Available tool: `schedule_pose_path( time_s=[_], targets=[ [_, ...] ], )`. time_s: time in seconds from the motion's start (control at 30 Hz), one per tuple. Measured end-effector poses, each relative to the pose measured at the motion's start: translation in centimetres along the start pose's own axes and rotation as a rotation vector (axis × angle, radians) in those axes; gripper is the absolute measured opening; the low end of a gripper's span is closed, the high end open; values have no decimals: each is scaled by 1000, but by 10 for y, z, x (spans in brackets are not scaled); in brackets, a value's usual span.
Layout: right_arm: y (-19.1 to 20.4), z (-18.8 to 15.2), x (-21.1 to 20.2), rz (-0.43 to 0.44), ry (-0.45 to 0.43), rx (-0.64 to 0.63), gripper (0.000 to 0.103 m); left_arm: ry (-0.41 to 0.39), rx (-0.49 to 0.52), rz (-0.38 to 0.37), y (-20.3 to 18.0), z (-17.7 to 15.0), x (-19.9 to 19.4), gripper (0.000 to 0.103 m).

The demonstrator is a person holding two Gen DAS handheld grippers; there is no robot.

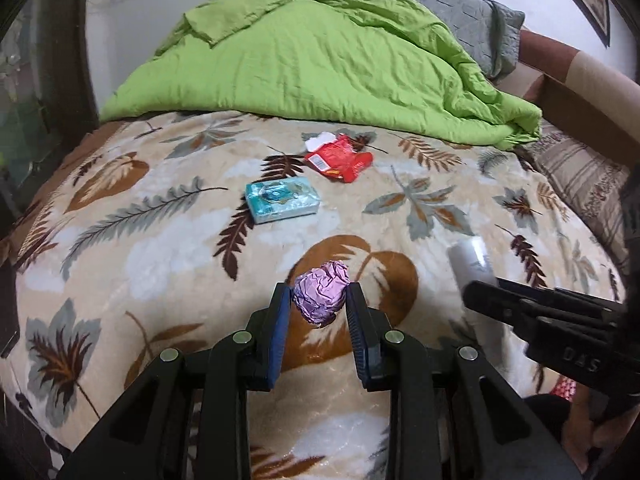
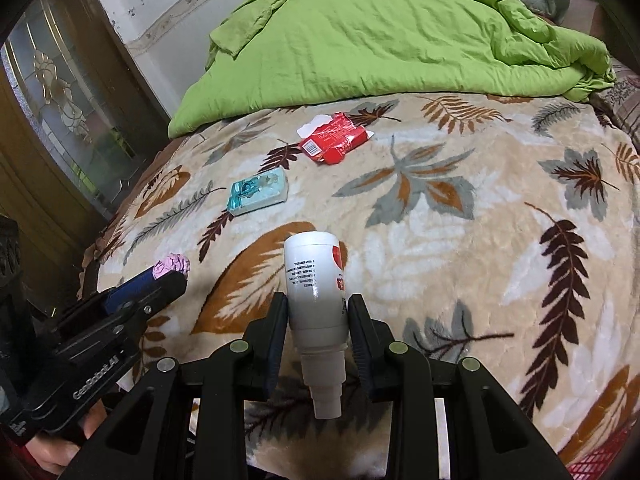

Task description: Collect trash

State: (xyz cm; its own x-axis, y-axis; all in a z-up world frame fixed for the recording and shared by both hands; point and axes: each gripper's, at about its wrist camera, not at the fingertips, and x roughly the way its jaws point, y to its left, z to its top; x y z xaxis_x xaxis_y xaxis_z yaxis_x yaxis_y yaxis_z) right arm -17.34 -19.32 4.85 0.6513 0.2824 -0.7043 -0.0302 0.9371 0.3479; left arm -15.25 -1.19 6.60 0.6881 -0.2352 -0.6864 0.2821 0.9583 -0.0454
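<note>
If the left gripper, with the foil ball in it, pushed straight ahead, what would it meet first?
Probably the teal packet, slightly left of the left gripper's line; the red wrapper lies beyond. Depth is unclear.

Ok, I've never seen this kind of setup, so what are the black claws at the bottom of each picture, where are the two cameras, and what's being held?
There is no robot here: a person holds a handheld two-finger gripper in each hand, and each gripper carries a fisheye camera looking forward along its fingers.

In the left wrist picture, the left gripper is shut on a crumpled pink foil ball.

In the right wrist picture, the right gripper is shut on a white bottle, its narrow end pointing back toward the camera.

Each gripper also shows at the edge of the other's picture.

Both look over a bed with a leaf-patterned blanket. On it lie a teal packet and a torn red wrapper. A green duvet is bunched behind.
</note>
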Motion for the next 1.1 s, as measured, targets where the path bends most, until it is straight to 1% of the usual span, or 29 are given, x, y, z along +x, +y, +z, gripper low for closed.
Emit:
schedule_pose_path(
  time_s=[0.03,0.13,0.37,0.57,1.1],
  targets=[
    [0,0,-2,3,-9,-3,33,-3,8,27,-1,-2,2,27],
    [-2,-1,-3,8,-17,-4,33,18,-11,29,2,-4,9,27],
    [0,-1,-2,11,-17,-16,33,-2,10,54,-2,-5,11,27],
    [-3,0,-2,15,-18,6,33,-4,2,56,-4,-5,10,27],
    [-5,0,-4,11,-20,11,33,-5,3,56,-3,-5,10,27]
  ],
)
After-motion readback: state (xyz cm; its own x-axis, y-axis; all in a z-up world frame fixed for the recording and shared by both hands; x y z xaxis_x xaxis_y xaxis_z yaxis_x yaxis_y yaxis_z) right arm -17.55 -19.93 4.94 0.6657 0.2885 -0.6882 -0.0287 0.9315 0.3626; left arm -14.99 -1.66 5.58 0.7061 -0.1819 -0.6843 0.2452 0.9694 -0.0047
